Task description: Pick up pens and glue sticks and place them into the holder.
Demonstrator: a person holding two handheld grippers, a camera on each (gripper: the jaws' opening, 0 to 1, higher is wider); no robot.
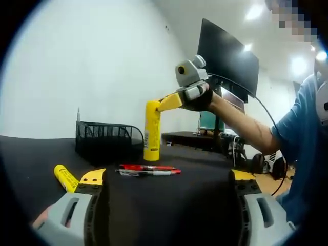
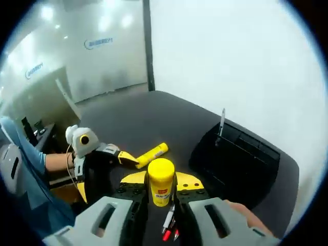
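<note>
A yellow glue stick (image 1: 152, 130) stands upright on the black table, and my right gripper (image 1: 163, 104) is shut on its top; from above, its cap (image 2: 161, 179) sits between my right gripper's (image 2: 161, 190) jaws. A black mesh holder (image 1: 107, 141) (image 2: 236, 154) stands just beyond it with one pen (image 2: 221, 121) upright inside. Two pens, one red (image 1: 147, 167) and one pale (image 1: 146, 173), lie in front of the glue stick. A second glue stick (image 1: 65, 178) (image 2: 151, 155) lies by the left jaw of my left gripper (image 1: 166, 177) (image 2: 105, 174), which is open and holds nothing.
A dark monitor (image 1: 228, 59) and a low bench (image 1: 189, 138) stand behind the table on the right. The person's arm (image 1: 241, 120) and blue sleeve (image 1: 302, 133) reach in from the right. A white wall (image 2: 241, 61) backs the table.
</note>
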